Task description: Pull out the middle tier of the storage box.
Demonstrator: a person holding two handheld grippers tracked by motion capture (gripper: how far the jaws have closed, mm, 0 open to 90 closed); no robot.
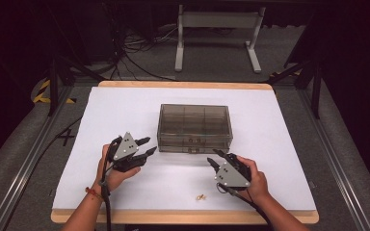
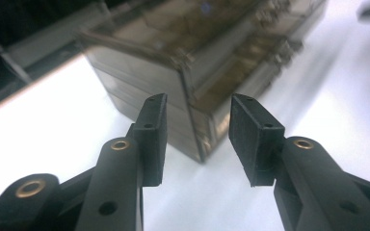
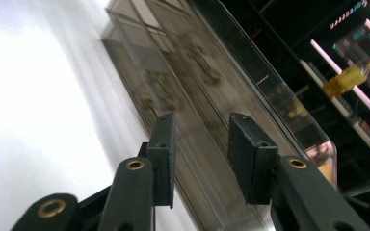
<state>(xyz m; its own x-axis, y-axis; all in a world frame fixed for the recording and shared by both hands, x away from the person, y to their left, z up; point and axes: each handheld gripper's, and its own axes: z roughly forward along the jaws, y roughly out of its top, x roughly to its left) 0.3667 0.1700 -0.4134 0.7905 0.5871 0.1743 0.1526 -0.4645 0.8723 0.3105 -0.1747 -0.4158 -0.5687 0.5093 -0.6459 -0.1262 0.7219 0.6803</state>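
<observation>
Smoky plastic drawer box (image 1: 195,127) sits closed mid-counter (image 1: 125,106); my left hand-held gripper (image 1: 147,147) and right hand-held gripper (image 1: 215,159) flank it, both released — I judge the drawer work not started.

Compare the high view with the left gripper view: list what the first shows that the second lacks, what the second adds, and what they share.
High view alone: the person's hands, the right gripper, a small gold-coloured item near the table's front edge, and the floor with cables.

Left gripper view alone: a close look at the left gripper, jaws apart with nothing between them, aimed at a corner of the box.

Shared: the smoky clear drawer box and the white tabletop.
</observation>
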